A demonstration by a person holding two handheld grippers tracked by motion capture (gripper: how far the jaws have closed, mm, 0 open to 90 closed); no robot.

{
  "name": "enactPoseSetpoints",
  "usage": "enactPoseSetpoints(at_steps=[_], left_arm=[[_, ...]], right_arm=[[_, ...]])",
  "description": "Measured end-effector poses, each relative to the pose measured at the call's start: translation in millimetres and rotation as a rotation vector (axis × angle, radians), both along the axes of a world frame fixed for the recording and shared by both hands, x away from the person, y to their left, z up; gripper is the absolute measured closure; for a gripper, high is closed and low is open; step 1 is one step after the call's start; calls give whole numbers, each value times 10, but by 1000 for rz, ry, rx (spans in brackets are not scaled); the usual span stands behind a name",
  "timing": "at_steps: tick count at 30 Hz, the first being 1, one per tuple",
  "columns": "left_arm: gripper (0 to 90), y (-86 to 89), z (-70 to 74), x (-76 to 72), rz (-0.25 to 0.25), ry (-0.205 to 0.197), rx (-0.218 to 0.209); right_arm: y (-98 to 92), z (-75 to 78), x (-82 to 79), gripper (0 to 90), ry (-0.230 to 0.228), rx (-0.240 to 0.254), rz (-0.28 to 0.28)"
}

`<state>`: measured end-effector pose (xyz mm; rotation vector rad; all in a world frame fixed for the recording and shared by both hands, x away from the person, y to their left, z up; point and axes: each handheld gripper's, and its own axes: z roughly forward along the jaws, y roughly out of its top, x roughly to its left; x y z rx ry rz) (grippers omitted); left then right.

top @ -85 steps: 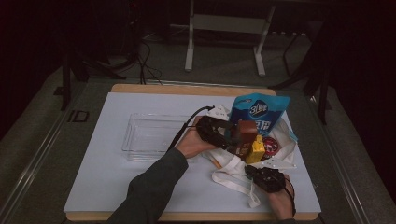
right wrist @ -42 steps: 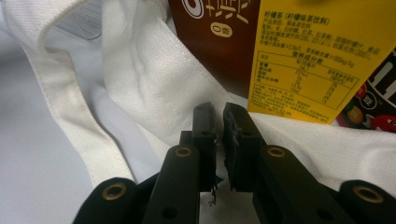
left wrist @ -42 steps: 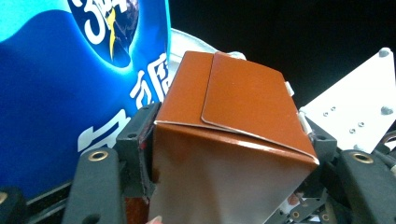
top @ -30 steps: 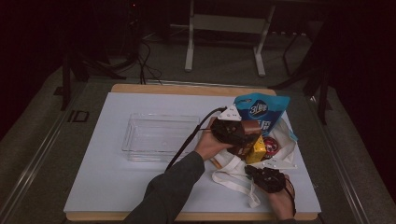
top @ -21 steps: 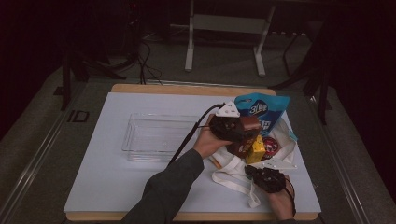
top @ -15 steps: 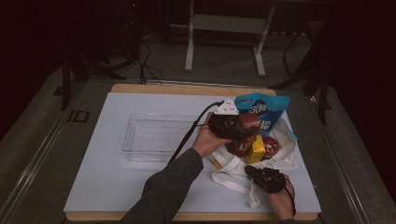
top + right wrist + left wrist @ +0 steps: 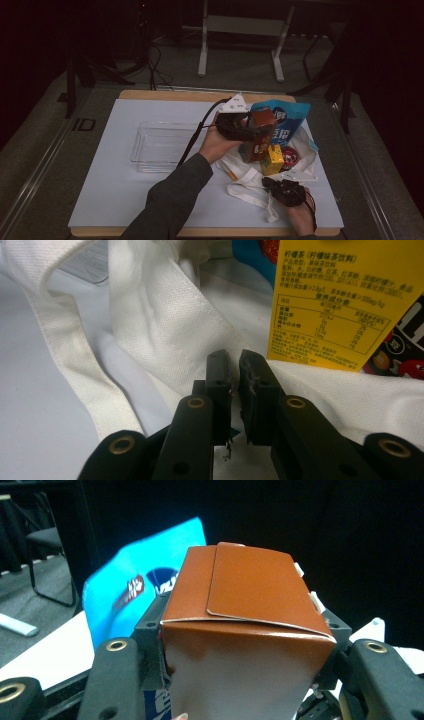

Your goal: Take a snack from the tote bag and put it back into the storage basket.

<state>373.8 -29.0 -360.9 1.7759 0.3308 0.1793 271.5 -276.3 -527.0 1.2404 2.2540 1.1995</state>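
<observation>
Left gripper (image 7: pixel 250 127) clamped on brown carton (image 7: pixel 240 630), held above white tote bag (image 7: pixel 305 150), just in front of blue snack bag (image 7: pixel 285 117). Right gripper (image 7: pixel 234 375) closed on bag fabric beside yellow drink box (image 7: pixel 345 300). Clear tray (image 7: pixel 160 145) sits left.

Your left gripper (image 7: pixel 252 127) carries a grey three-cornered plate (image 7: pixel 235 104) and trails a black cable (image 7: pixel 195 140); your sleeve (image 7: pixel 172 200) is dark grey. Both grippers have black jaws with brass-coloured screw eyelets (image 7: pixel 196 402). Your right gripper (image 7: pixel 270 183) is black.
</observation>
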Motion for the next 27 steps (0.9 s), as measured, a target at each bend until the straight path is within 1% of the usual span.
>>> enactPoseSetpoints(at_steps=[1, 3, 6, 11, 16, 19, 22, 27], left_arm=[[427, 21, 25, -10, -2, -4, -12], [427, 52, 64, -25, -2, -7, -23], [427, 86, 115, -50, 6, -16, -23], [427, 117, 166, -104, -2, -33, -13], [427, 157, 203, -130, -12, -35, -15], [427, 187, 231, -138, -8, -44, 7], [427, 233, 255, -146, -9, -50, 19], [427, 331, 308, -163, -5, -58, 21]], right_arm=[[0, 0, 0, 833, 0, 0, 0], [0, -1, 0, 832, -1, 0, -1], [2, -1, -1, 833, -1, -1, -1], [1, -2, -2, 833, -1, 0, -2], [2, -2, -2, 833, -2, 0, -2], [2, -2, -2, 833, -1, 0, -3], [3, -2, -2, 833, -2, -2, -2], [4, -4, -4, 833, -4, -4, -2]])
